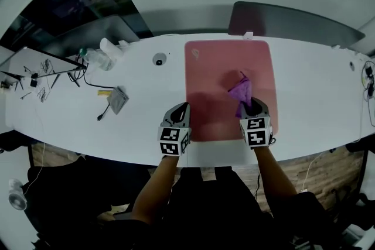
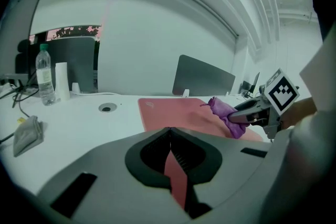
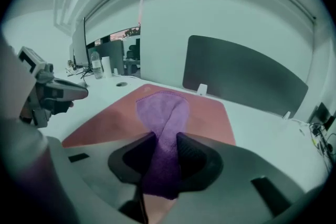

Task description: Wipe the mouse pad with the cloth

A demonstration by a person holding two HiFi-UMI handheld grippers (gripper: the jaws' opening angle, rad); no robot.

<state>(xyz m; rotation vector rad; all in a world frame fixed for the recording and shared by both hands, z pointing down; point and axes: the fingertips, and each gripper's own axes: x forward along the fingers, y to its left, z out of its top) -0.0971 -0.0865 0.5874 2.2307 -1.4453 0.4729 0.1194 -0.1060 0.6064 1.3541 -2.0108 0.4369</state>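
R gripper (image 3: 166,140) pinches cloth (image 3: 159,108) on mouse pad (image 3: 209,113); L gripper (image 2: 169,132) jaws together (empty).

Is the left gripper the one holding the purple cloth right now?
No, the purple cloth is pinched between the jaws of the right gripper, while the left gripper is shut on nothing.

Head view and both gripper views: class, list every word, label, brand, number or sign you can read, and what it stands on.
Nothing is readable.
Mouse pad: pale corner logo, too small.
Water bottle: label blurred.
Left gripper, right gripper: square markers, no letters.
Purple cloth: no print.
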